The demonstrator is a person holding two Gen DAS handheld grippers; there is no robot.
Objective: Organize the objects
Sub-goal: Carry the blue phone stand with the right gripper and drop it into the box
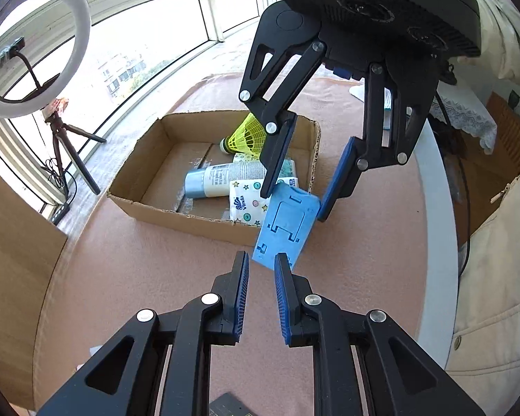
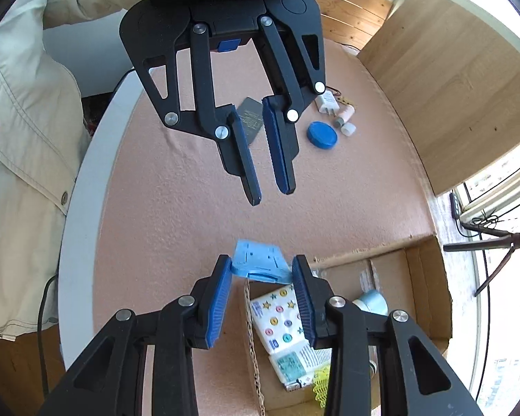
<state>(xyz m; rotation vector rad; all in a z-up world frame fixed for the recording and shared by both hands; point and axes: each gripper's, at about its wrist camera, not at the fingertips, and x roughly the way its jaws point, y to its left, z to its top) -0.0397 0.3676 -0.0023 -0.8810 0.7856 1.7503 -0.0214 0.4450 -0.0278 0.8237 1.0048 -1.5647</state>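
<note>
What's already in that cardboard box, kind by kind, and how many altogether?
Yellow shuttlecock: 1
White tube: 1
Patterned soft packs: 2 that I can tell apart
Total: 4 in the cardboard box. The blue stand is gripped in the right tongs, not yet inside.

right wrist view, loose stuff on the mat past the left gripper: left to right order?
Dark flat card → blue round lid → small white cap. The white plug and little bottle above them overlap that span, so I left them out.
</note>
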